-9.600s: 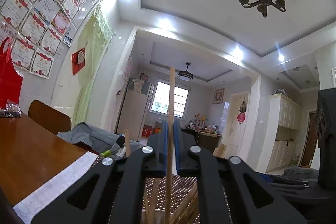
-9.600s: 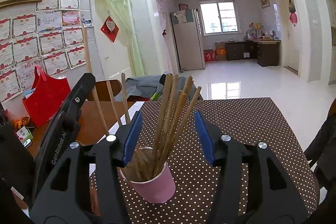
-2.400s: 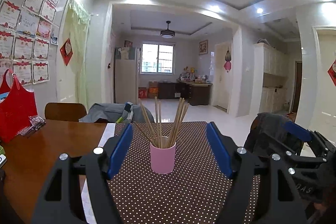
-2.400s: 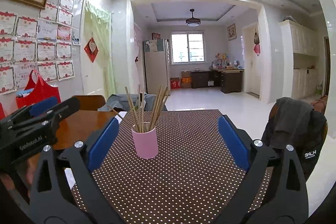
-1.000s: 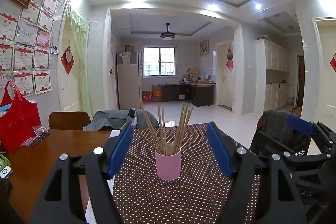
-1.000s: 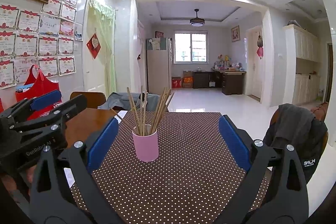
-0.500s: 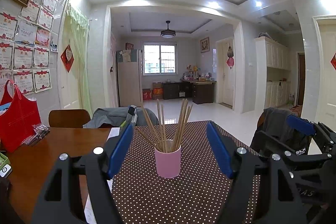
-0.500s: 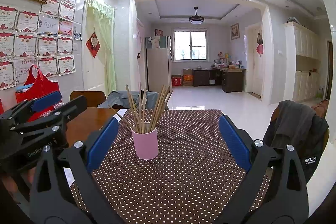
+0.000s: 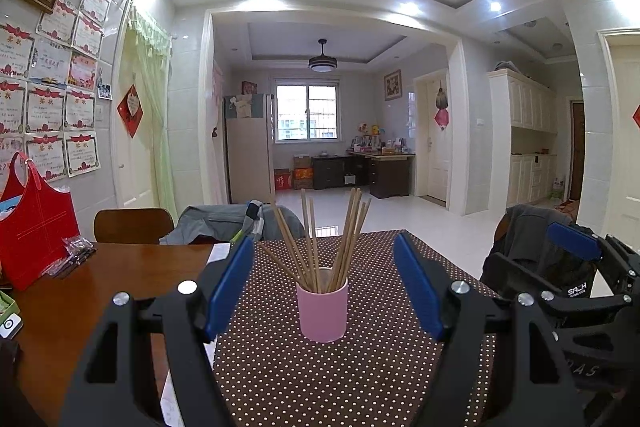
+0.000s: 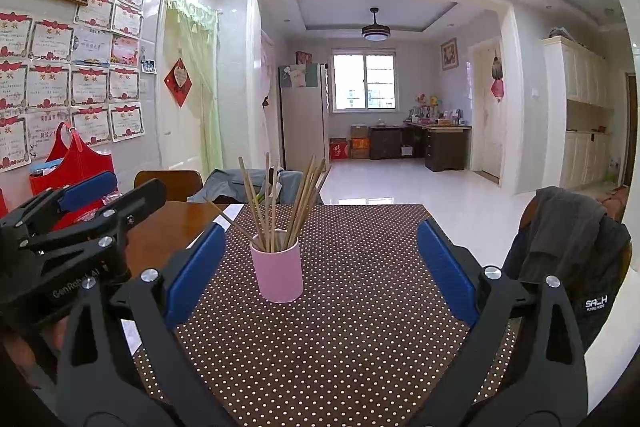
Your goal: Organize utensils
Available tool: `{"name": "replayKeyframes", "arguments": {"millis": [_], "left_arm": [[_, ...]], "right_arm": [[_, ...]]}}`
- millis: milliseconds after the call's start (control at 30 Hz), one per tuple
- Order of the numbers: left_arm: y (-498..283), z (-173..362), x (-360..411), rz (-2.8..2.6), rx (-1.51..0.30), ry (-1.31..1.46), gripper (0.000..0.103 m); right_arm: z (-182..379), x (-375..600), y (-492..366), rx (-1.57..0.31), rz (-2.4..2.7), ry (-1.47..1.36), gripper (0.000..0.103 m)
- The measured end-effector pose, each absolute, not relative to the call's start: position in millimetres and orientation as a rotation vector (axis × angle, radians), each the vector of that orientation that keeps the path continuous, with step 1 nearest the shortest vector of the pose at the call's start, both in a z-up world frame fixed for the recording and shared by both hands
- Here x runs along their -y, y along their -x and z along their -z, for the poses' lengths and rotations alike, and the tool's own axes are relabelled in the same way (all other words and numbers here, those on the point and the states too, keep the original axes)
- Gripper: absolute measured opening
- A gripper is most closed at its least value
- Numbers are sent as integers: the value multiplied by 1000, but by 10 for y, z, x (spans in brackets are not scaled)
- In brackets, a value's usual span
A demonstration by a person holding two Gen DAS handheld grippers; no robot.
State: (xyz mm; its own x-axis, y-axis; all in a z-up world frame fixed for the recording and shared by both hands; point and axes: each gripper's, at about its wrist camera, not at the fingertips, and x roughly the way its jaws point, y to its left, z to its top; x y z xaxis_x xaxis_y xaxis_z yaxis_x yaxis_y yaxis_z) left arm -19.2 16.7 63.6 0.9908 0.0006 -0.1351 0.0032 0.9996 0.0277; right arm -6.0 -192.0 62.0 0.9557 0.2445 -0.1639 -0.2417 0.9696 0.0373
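Observation:
A pink cup [image 9: 323, 314] stands upright on the brown polka-dot tablecloth [image 9: 360, 379] and holds several wooden chopsticks [image 9: 320, 239] that fan out of its mouth. It also shows in the right wrist view [image 10: 278, 273] with its chopsticks [image 10: 280, 203]. My left gripper [image 9: 322, 291] is open and empty, pulled back in front of the cup. My right gripper [image 10: 320, 267] is open and empty, with the cup to the left of its centre. Each gripper shows at the edge of the other's view.
A red bag [image 9: 34, 235] and small packets [image 9: 74, 253] sit on the bare wooden table [image 9: 100, 291] at left. A wooden chair [image 9: 132, 225] and grey clothing [image 9: 224, 223] lie beyond. A chair with a dark jacket [image 10: 572, 239] stands at right.
Long ago my left gripper was shut on a chopstick above the cup; it has let go and both grippers have drawn back. In the last second the views barely shift.

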Motion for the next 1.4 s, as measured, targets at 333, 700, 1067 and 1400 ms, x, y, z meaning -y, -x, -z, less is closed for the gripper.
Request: {"name": "replayKeyframes", "arguments": {"millis": [333,700,1067,1400], "left_arm": [[24,-587,-155,4,-151,-43,71],[-208,-518,-96,-3,-170,-46,71],[-338,-467,-88,-17,-174,-48,71],[-358,-446,-90,-18,-175,-50,71]], "right_arm": [[-574,1971,-112,-190,-250,-36,94],[-484,2024,-334,-226,-254,-44,94],[-438,2026,-468,-243,-262,-48,94],[-434,2019,-489,-245,-263,-50,94]]}}
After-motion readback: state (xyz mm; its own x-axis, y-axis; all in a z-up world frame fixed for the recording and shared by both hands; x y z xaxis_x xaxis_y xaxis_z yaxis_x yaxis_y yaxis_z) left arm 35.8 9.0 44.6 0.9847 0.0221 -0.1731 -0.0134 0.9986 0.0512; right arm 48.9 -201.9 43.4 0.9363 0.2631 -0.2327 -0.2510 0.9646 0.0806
